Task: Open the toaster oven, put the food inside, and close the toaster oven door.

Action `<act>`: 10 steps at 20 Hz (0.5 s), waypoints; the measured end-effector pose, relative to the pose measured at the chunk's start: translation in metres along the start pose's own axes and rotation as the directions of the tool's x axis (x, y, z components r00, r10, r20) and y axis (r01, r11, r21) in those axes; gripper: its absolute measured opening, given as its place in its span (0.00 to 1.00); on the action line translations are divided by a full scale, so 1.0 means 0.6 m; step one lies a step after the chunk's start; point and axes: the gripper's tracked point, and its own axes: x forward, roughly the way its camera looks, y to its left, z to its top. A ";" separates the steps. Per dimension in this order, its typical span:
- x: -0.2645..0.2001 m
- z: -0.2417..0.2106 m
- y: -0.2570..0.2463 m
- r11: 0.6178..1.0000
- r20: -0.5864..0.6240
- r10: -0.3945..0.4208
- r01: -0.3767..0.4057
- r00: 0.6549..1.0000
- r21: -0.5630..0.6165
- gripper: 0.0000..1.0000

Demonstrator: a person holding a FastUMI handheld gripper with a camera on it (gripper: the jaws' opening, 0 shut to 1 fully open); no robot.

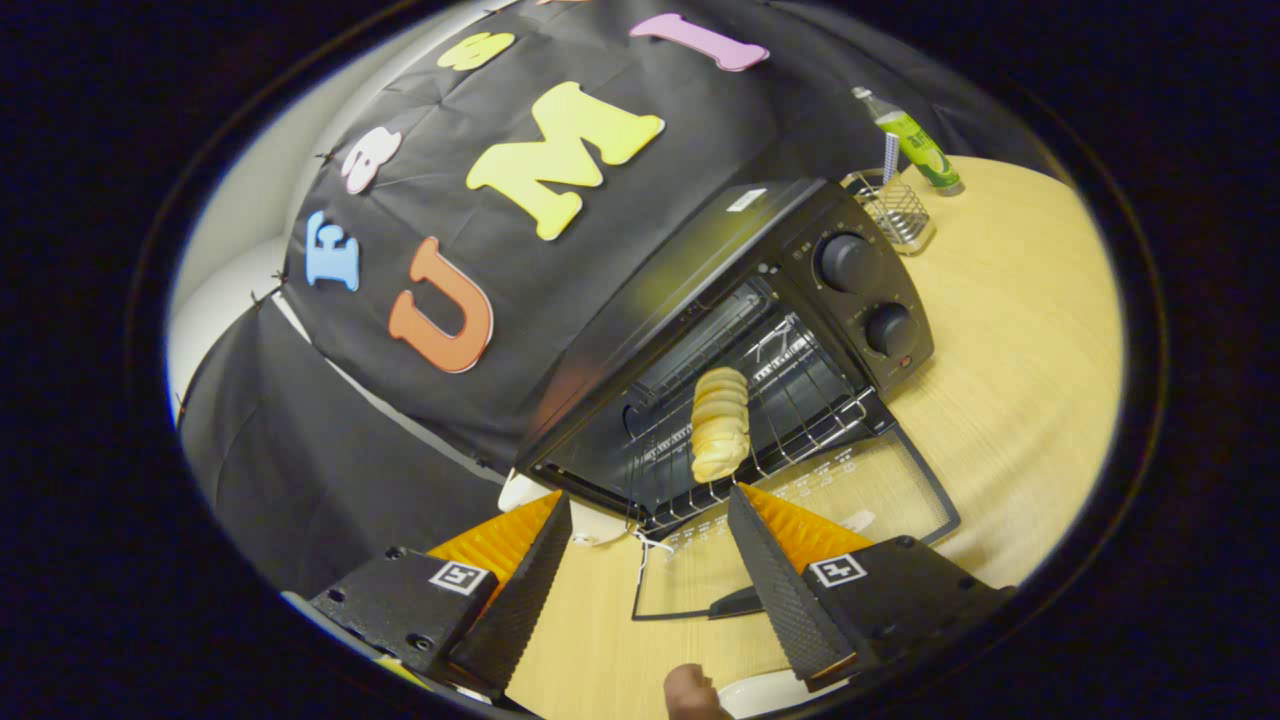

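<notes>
Toaster oven [760, 330] sits just ahead of the claw [650, 510], its glass door [830, 500] dropped flat on the wooden table [1010, 330], with one ridged bread roll [720, 425] lying on the wire rack [800, 390] just beyond the spread, empty fingertips. Likely risk: the roll rests near the rack's front lip, so a door swung up fast, or a finger catching the rack, could knock it out. Count: one oven, one roll, two dials [848, 262], one wire basket [893, 208], one green bottle [915, 142].
</notes>
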 end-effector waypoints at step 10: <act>-0.087 -0.019 0.021 0.932 0.089 -0.117 0.141 0.989 -0.333 1.00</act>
